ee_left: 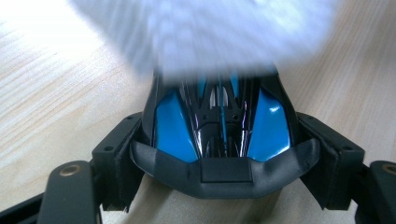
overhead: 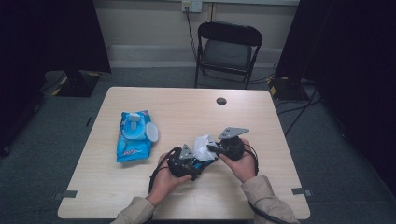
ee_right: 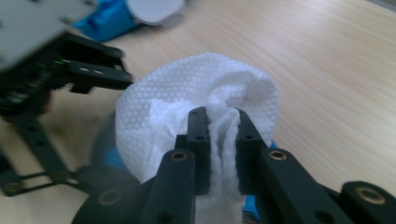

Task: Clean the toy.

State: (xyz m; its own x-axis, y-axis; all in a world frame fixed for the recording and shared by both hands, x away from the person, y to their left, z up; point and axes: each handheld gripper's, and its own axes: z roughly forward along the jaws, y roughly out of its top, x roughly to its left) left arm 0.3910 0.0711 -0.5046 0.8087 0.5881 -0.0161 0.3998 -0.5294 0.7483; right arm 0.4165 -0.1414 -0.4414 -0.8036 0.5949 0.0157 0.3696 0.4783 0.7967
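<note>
Near the table's front middle, my left gripper is shut on a black and blue toy car. In the left gripper view the car sits clamped between both jaws, nose pointing away, and a white wipe lies blurred over its front. My right gripper is shut on that wipe. Its jaws pinch a bunched fold of the dimpled wipe, which drapes over the car. The left gripper shows beside it.
A blue pack of wet wipes lies on the table's left half with its white lid flipped open. A small dark disc sits near the table's far edge. A black folding chair stands behind the table.
</note>
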